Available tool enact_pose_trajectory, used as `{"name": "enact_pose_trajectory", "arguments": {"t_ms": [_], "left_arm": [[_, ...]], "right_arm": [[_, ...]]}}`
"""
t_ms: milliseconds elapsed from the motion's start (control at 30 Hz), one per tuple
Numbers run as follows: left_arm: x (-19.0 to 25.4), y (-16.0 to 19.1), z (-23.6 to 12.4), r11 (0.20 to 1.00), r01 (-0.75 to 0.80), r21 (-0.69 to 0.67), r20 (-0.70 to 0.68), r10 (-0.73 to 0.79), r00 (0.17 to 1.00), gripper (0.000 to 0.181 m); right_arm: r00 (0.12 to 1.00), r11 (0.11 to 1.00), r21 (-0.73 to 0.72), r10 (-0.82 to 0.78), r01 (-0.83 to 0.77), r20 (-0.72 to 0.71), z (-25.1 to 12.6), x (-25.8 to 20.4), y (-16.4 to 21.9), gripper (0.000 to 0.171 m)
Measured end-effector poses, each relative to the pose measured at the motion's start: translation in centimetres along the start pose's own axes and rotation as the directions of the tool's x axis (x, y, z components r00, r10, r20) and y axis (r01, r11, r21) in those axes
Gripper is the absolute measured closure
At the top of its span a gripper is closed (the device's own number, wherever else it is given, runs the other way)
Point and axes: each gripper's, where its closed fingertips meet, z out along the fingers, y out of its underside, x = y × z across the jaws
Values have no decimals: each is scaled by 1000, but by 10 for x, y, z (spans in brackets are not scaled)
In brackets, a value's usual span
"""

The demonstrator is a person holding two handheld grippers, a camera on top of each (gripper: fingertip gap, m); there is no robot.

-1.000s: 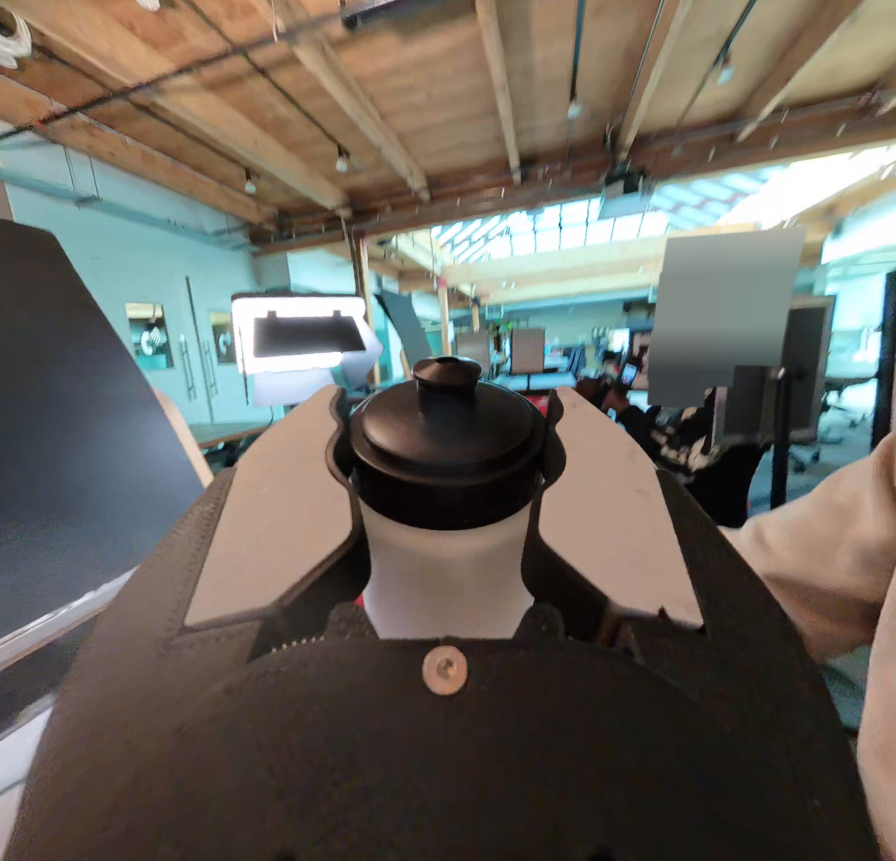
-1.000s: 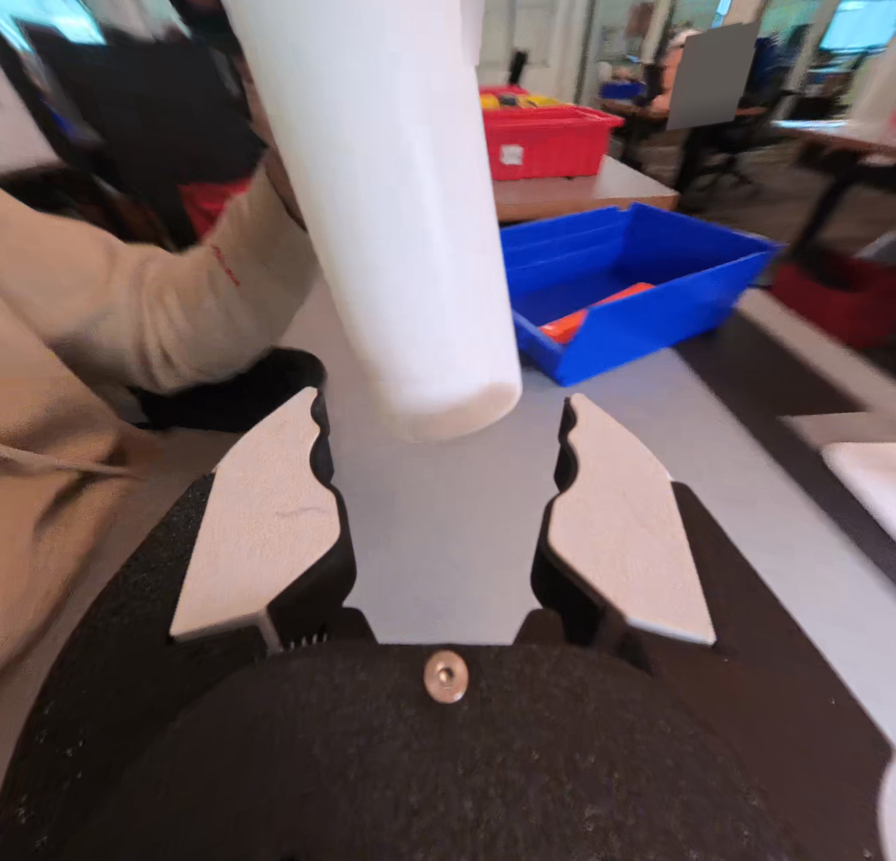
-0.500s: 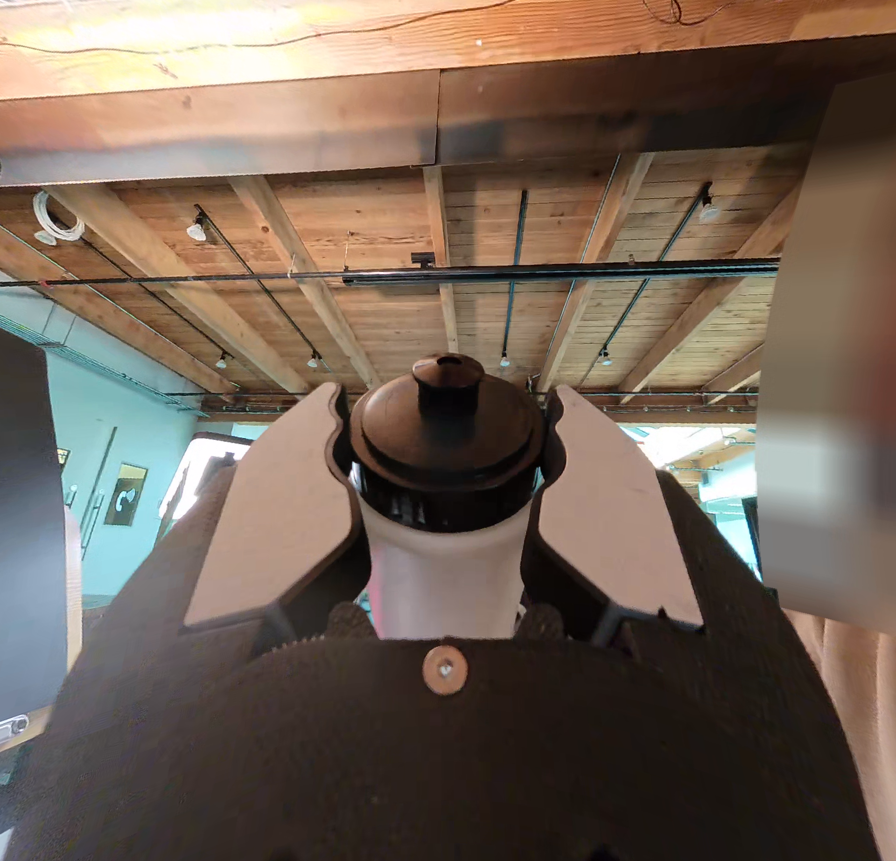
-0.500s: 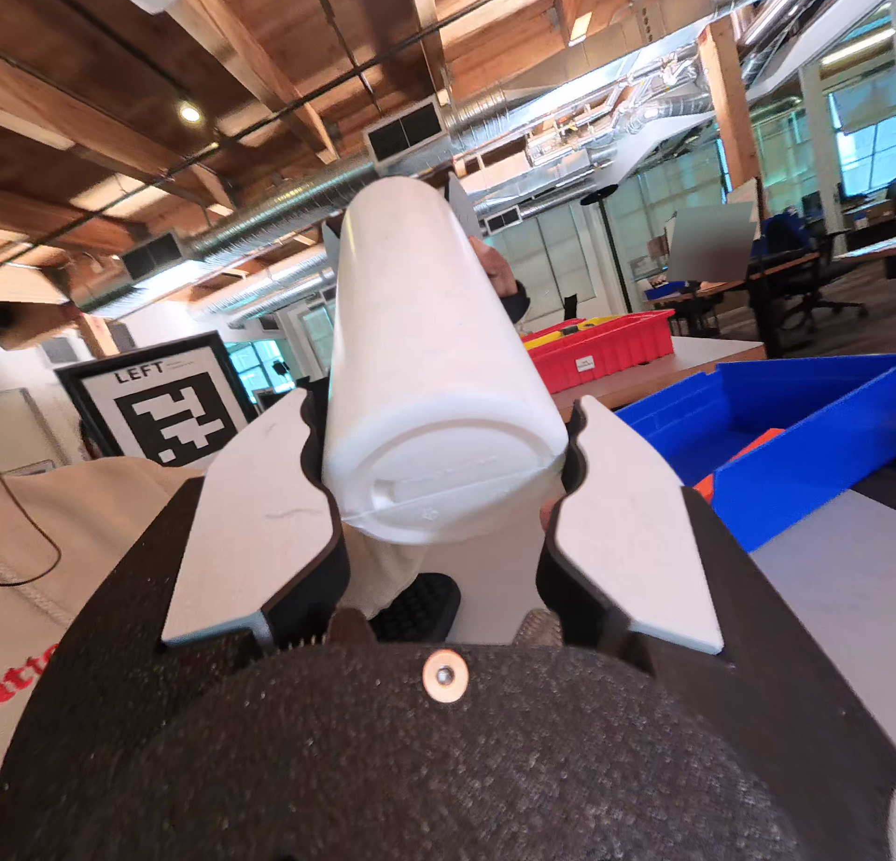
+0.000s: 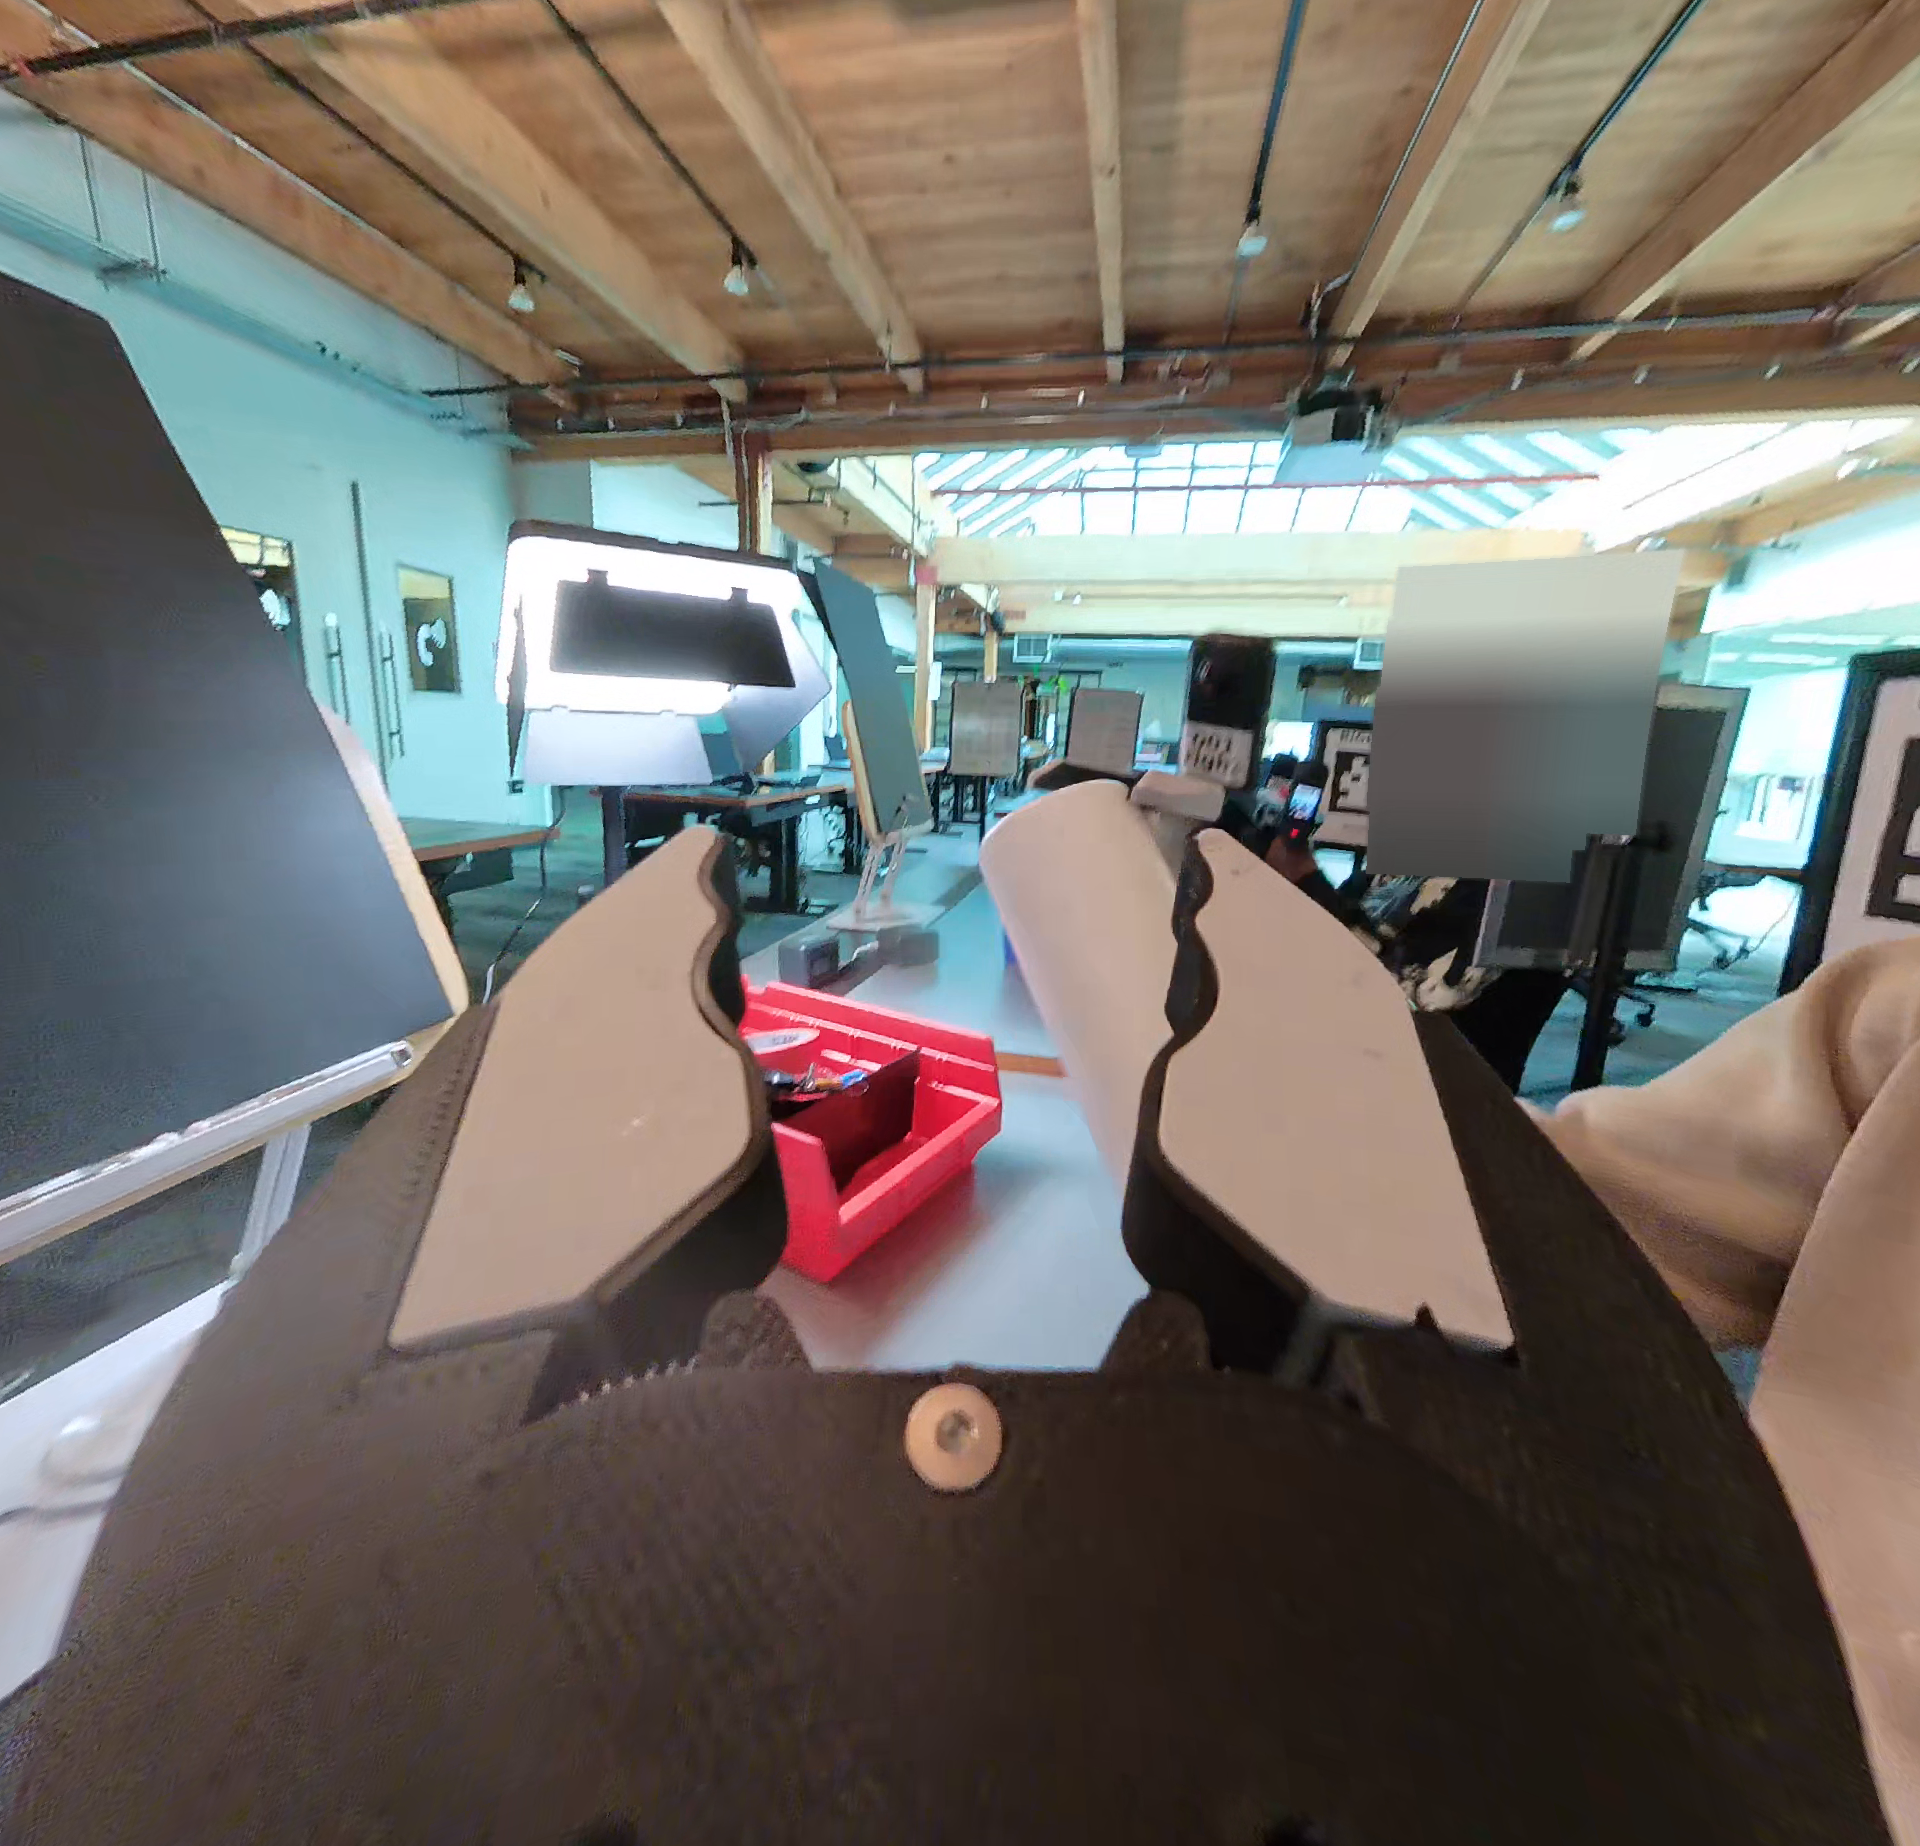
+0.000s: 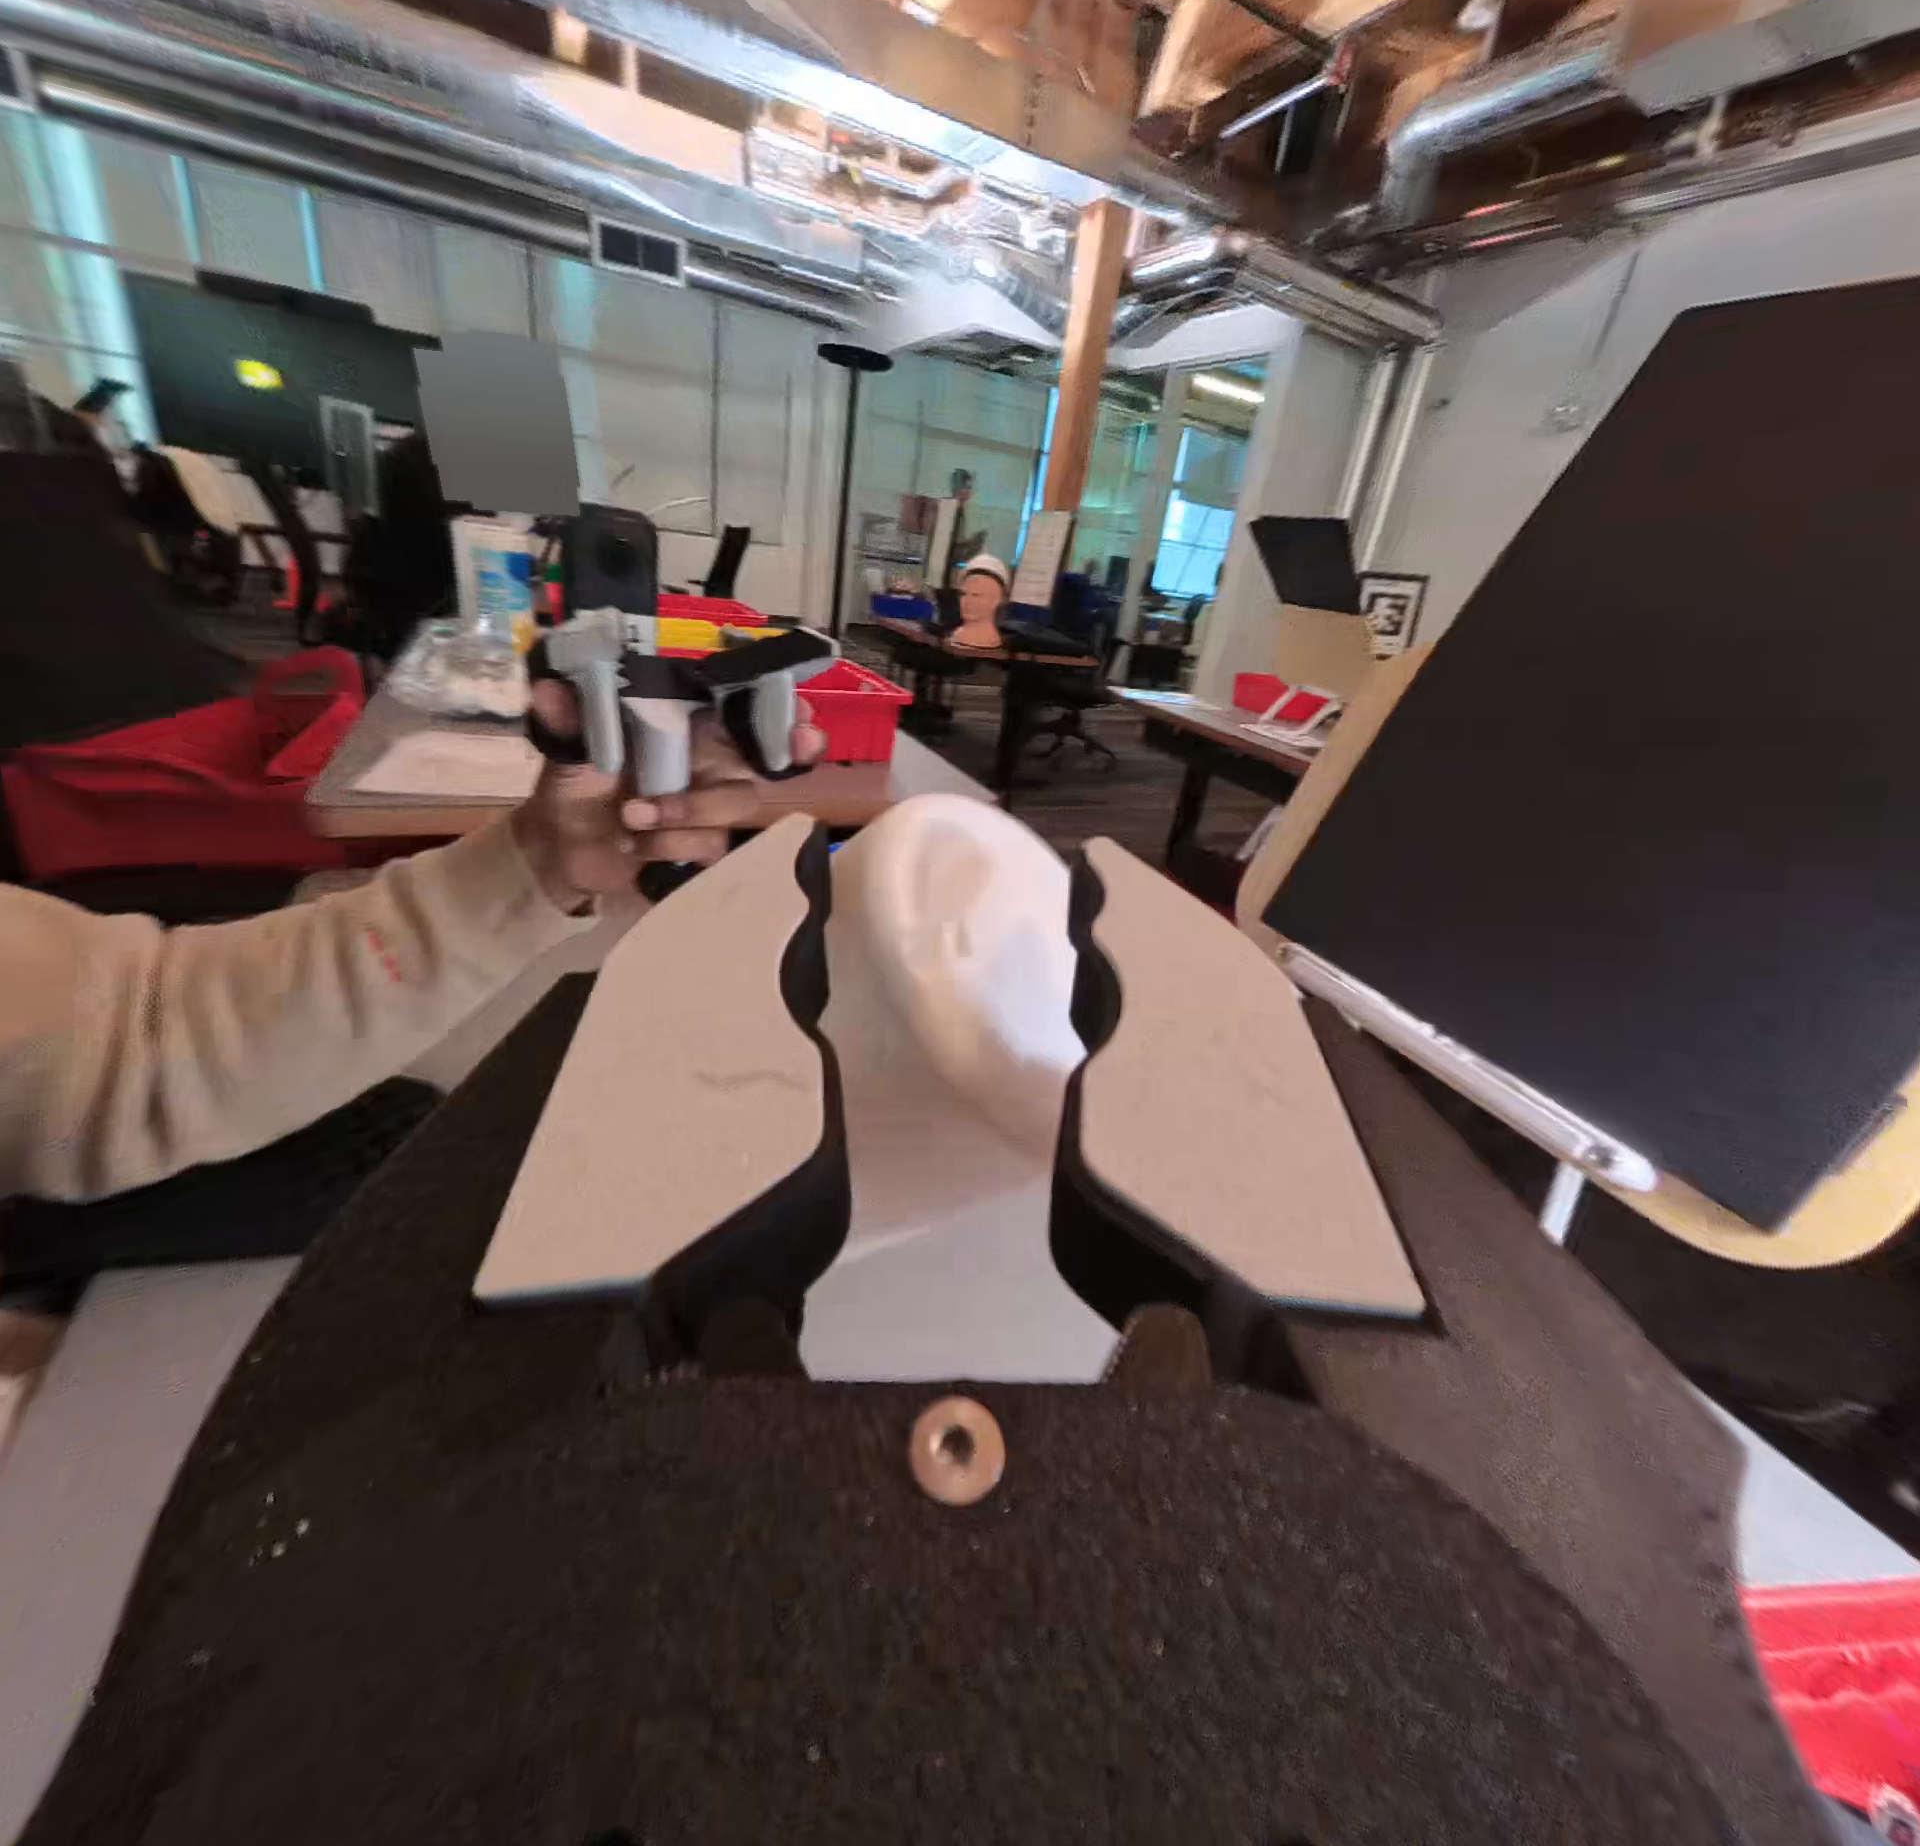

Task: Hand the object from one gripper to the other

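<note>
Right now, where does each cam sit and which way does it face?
Left wrist view: on the left gripper, open, facing level over the table and red bin; a beige sleeve shows at right.
Right wrist view: on the right gripper, shut on the white bottle, facing across the room; the left hand shows.
Shared: the bottle and table.
</note>
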Motion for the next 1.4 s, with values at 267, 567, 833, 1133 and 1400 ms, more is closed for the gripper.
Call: {"name": "enact_pose_trajectory", "arguments": {"t_ms": [267,567,833,1133,1400], "left_arm": [[6,41,23,993,6,-121,-27,-9,1000,104],[5,55,28,988,14,-156,-29,-19,999,107],[5,57,29,987,6,-163,-29,-11,1000,108],[2,56,26,982,-2,-190,2,3,1000,125],[-12,37,14,964,-219,-152,144,240,960,181]], "right_arm": [[994,982,-158,-106,103,-11,4,-3,21,171],[995,975,-198,-90,98,49,21,-13,42,171],[995,977,-192,-82,92,58,25,-16,43,171],[997,981,-178,-76,78,18,25,-9,42,169],[989,962,-231,-149,143,-10,29,-5,55,171]]}}
